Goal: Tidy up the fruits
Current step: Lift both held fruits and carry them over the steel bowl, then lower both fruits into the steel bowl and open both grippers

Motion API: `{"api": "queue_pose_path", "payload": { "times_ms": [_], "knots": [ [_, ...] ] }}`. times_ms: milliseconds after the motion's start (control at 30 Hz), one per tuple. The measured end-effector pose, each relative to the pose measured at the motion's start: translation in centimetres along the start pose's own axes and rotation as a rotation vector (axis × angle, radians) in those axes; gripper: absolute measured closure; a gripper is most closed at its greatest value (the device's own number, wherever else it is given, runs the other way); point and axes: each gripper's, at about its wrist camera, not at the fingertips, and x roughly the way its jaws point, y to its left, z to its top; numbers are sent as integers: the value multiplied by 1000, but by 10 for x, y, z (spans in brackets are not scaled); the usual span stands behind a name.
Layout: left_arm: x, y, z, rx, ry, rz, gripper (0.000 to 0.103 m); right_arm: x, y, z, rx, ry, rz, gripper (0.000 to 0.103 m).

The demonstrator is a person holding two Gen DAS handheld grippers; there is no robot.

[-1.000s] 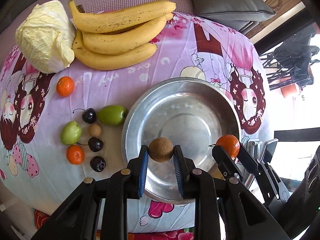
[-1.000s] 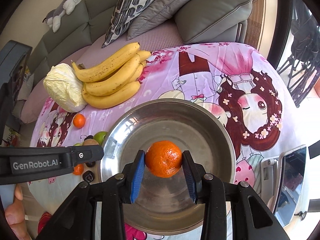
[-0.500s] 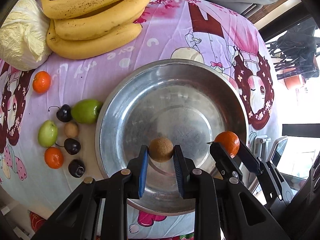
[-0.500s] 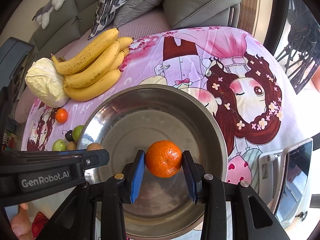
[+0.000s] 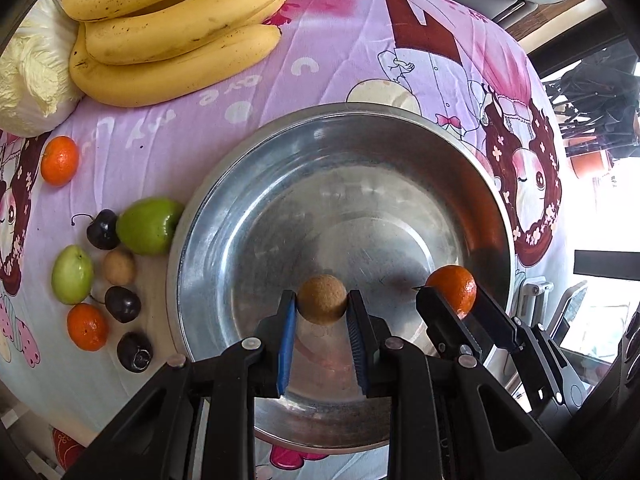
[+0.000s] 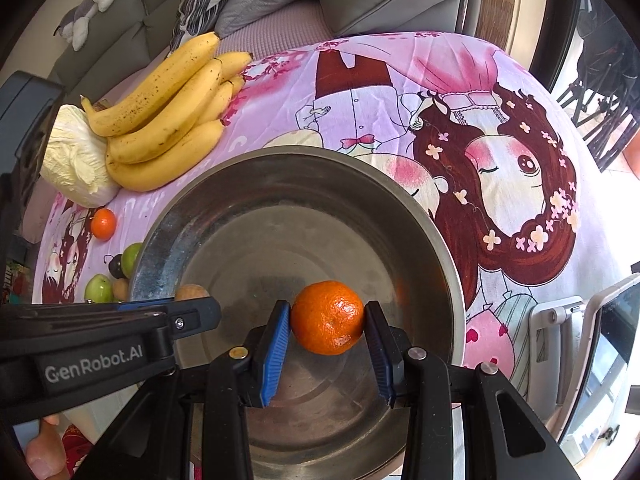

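Now my left gripper (image 5: 322,312) clamps a round, rough brown longan (image 5: 322,299), and my right gripper (image 6: 327,326) clamps a dimpled mandarin (image 6: 327,317), both over the dull steel basin (image 5: 240,184). Only my left view shows the glossy cherries (image 5: 122,304) left of my jaws.

Both grippers, left (image 5: 322,306) & right (image 6: 327,322), now lower, closer over metal bowl (image 5: 224,184).

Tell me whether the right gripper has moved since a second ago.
Yes. The right gripper, shut on the tangerine, has come down toward the metal bowl, which now looms larger.
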Motion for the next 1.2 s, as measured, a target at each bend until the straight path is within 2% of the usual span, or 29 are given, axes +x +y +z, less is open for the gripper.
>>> {"api": "queue_pose_path", "payload": {
  "times_ms": [533,1200],
  "knots": [
    [19,16,9,-18,19,-13,77,13,-5,2,-3,32,-17,63],
    [3,9,9,5,24,-29,77,10,-7,2,10,65,-61,62]
  ]
}}
